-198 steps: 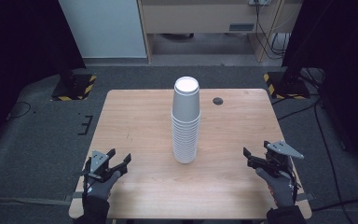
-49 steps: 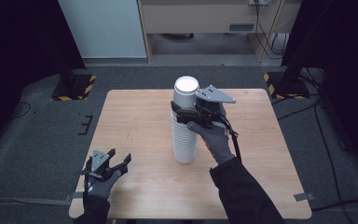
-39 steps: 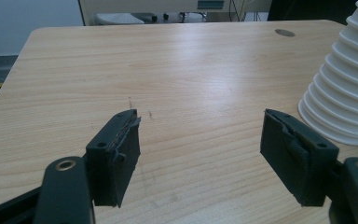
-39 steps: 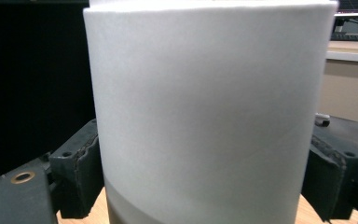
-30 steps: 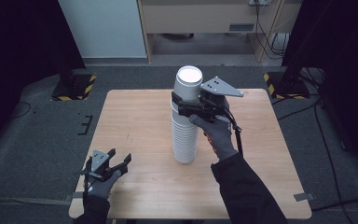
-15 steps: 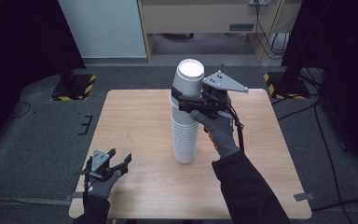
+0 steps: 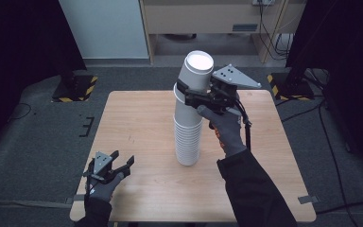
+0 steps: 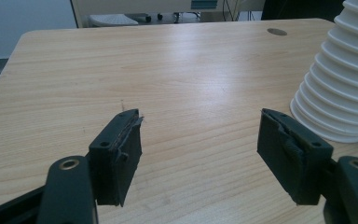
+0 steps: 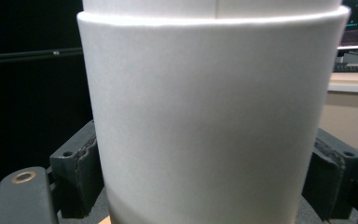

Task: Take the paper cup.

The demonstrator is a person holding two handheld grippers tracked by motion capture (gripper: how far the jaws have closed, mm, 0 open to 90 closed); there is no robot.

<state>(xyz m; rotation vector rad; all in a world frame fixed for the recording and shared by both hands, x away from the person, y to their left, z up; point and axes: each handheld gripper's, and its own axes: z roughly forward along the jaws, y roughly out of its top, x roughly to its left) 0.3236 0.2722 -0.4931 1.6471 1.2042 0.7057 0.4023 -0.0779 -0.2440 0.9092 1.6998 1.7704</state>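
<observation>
- Where the wooden table (image 7: 137, 118) holds a tall stack of white foam cups (image 7: 188, 137) near its middle, the right gripper (image 7: 189, 97) is clamped on the top cup (image 7: 194, 75), upside down, bottom facing up
- Top cup sits high on the stack, tilted slightly back; whether it's fully free of the cup below can't be told, gripper and hand block the joint
- Right gripper view: the top cup's (image 9: 209, 116) wall is pressed between both black jaws, one on each side; cup cut off at top and bottom of frame
- Right hand (image 7: 224, 127) in a dark glove, sleeve coming up from the bottom edge; grey plate on top of the gripper
- Left gripper (image 7: 118, 166) rests low at the table's near left corner, well apart from the stack, jaws spread with nothing between them
- Left gripper view: bare wood between the wide jaws, ribbed rims of the stack of white foam cups (image 8: 340, 93) at right, cut off by the frame
- Small dark round hole (image 8: 277, 31) in the tabletop far side, hard to make out
</observation>
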